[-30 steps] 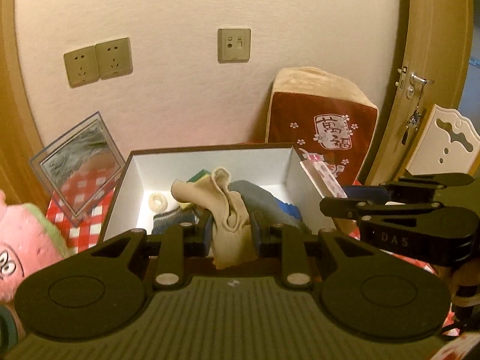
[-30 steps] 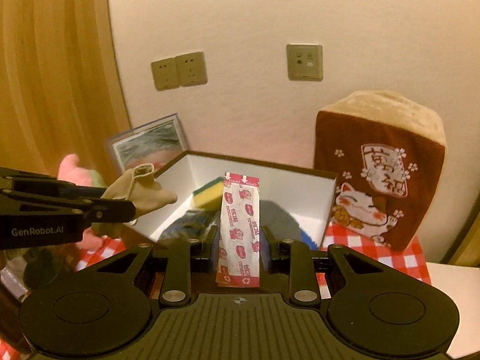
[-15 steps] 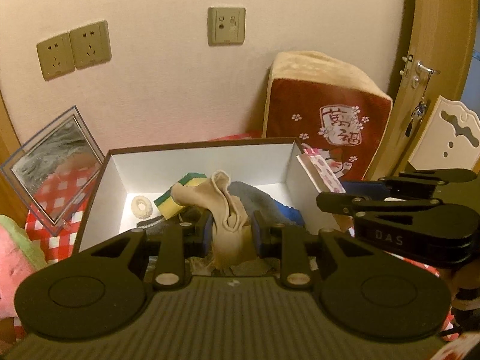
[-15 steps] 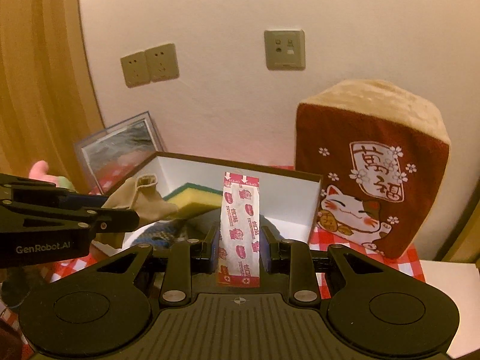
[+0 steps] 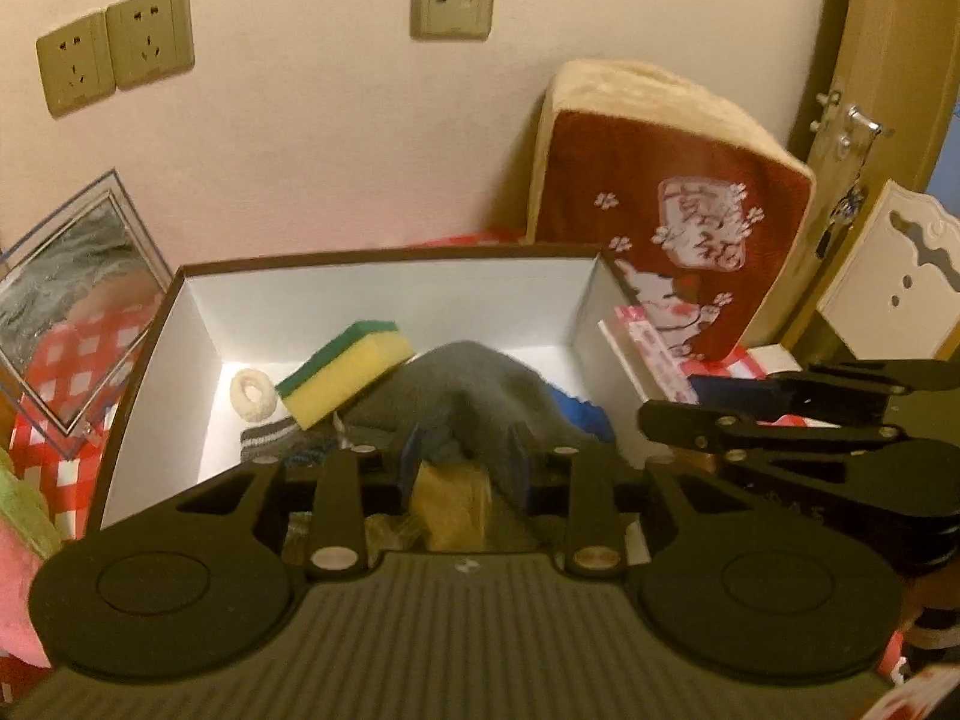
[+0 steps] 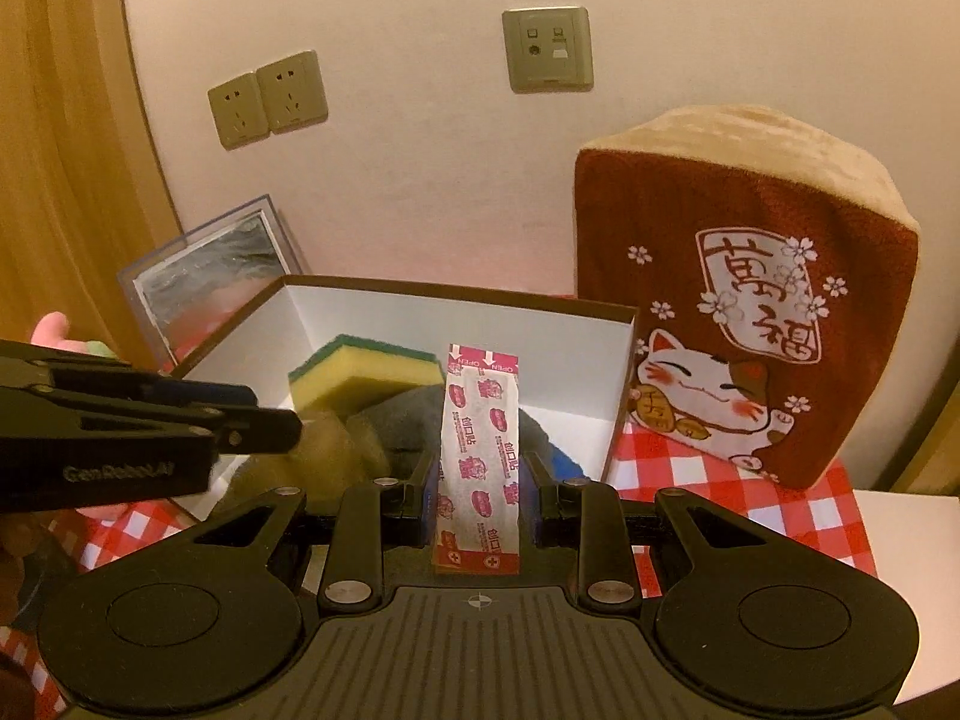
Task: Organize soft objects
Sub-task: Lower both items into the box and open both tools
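The beige sock (image 5: 453, 501) is a limp, crumpled piece of thin tan fabric; it lies low inside the open white-walled box (image 5: 198, 324), at the near end, below and between the fingers of the left gripper (image 5: 462, 456). The jaws of that gripper are opening, and the sock sits in the gap with the pads no longer seen pressing on it. The adhesive bandage strip (image 6: 480, 456) is a flat white wrapper printed with pink and red marks and a pink band at its top; it stands upright, clamped between the jaws of the right gripper (image 6: 480, 483), which hangs over the near right part of the box. The box stands on a red-and-white checked cloth (image 6: 672, 468) covering the bench. The left wrist view shows the box floor: a white hair ring (image 5: 255, 396) near the left wall, a yellow sponge with a green face (image 5: 345, 378) tilted against a grey knitted item (image 5: 474, 396), a striped cuff at the near left, and a blue fabric edge at the right. The right wrist view hides most of that floor behind the strip and the left gripper, and there the sock is only a blurred tan shape. That view alone shows the full front of the brown cat-print cushion (image 6: 744, 324) standing just right of the box.
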{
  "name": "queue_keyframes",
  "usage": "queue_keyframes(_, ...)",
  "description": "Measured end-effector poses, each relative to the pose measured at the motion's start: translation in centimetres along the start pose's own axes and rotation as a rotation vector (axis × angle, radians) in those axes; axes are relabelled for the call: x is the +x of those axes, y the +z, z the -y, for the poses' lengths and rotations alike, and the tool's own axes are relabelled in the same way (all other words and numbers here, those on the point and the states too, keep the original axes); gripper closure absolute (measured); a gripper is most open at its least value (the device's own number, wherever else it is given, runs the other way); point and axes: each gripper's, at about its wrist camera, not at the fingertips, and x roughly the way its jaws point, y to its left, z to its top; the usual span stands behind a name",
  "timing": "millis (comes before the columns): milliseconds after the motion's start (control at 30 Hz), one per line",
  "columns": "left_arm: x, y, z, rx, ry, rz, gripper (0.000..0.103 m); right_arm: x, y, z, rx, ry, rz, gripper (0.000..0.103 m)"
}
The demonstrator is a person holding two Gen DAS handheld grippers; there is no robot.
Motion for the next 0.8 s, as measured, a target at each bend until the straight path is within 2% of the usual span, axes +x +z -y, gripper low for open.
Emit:
queue_keyframes(400,1.0,-0.3,-1.1,-0.028,0.021,-0.058,0.071,0.9,-0.2,0.2,0.010,0.009,-0.020,0.075)
queue_keyframes(700,1.0,-0.4,-1.6,-0.040,0.032,-0.068,0.068,1.5,0.2,-0.2,0.026,0.060,-0.009,0.074)
queue_keyframes(733,1.0,-0.4,-1.6,-0.041,0.033,-0.068,0.067,1.6,0.2,-0.2,0.031,0.065,-0.012,0.073)
queue_keyframes(800,0.9,-0.5,-1.8,-0.047,0.033,-0.070,0.066,1.8,0.3,-0.2,0.040,0.059,-0.016,0.054)
